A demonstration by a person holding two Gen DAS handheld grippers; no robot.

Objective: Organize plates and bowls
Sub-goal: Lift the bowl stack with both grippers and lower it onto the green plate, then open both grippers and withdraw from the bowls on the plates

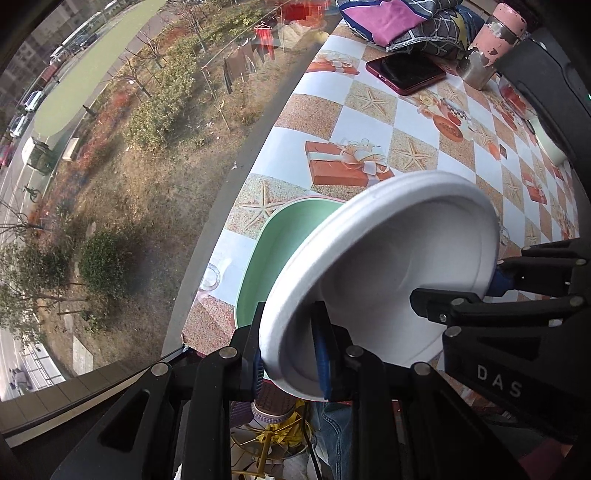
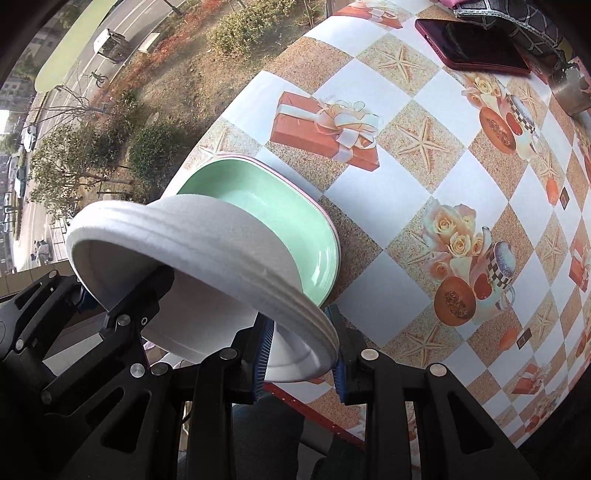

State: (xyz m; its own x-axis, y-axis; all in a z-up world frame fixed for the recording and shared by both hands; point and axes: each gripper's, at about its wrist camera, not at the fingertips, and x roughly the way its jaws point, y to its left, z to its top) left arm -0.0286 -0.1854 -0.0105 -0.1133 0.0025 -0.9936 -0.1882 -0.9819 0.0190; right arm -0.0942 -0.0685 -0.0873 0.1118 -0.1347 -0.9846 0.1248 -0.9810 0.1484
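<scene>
A white foam bowl [image 1: 391, 273] is held tilted in the air over the near table corner, with both grippers on its rim. My left gripper [image 1: 291, 354] is shut on one side of the rim. My right gripper [image 2: 301, 354] is shut on the opposite side and shows in the left wrist view [image 1: 495, 280] too. The bowl also shows in the right wrist view [image 2: 207, 251]. Under it a green oval dish [image 2: 295, 221] with a pink rim lies on the table [image 2: 406, 206]; in the left wrist view the dish [image 1: 280, 251] is partly hidden by the bowl.
A red phone [image 1: 406, 74], a pink chipped bottle [image 1: 495, 40] and folded clothes [image 1: 399, 18] sit at the far side of the table. A white bowl edge [image 1: 550, 147] shows at the right. A window with the street below runs along the table's left edge.
</scene>
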